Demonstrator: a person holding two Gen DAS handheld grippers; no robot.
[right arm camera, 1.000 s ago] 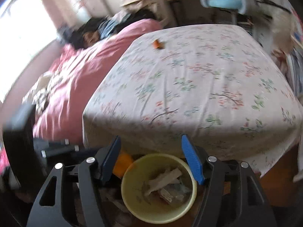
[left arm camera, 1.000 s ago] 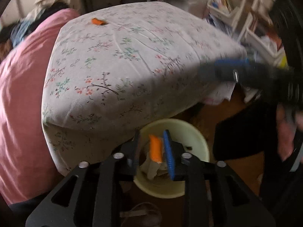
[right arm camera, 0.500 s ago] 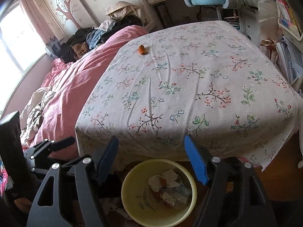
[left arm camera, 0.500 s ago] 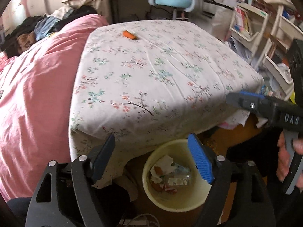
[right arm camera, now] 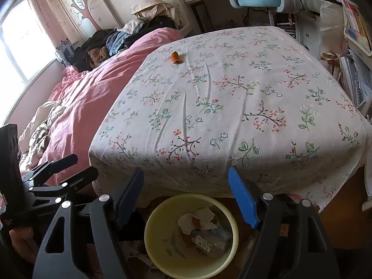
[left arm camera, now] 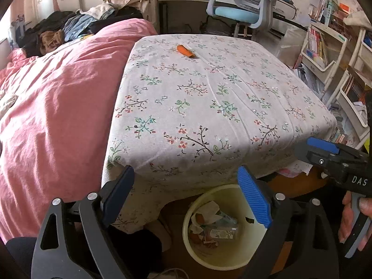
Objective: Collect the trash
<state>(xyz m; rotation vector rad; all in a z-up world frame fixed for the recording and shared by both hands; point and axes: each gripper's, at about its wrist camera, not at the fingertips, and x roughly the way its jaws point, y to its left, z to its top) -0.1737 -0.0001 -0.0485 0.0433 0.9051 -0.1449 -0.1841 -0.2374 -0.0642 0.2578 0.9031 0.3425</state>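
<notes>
A pale yellow bin [left arm camera: 224, 261] holding wrappers and paper stands on the floor at the foot of the bed; it also shows in the right wrist view [right arm camera: 162, 253]. A small orange piece of trash [left arm camera: 185, 50] lies far back on the floral sheet [left arm camera: 209, 97], also seen in the right wrist view [right arm camera: 175, 57]. My left gripper [left arm camera: 186, 193] is open and empty above the bin's left side. My right gripper [right arm camera: 186, 193] is open and empty above the bin. The right gripper also shows at the right edge of the left wrist view [left arm camera: 325, 153].
A pink duvet [left arm camera: 58, 107] covers the bed's left side, with piled clothes [left arm camera: 76, 28] behind. A blue desk chair [left arm camera: 241, 7] stands past the bed. Shelves with books [left arm camera: 325, 48] line the right side. Wooden floor lies around the bin.
My left gripper, shut on an orange scrap over the bin a second ago, has opened and is empty. Both grippers have lifted and tilted up toward the bed.
</notes>
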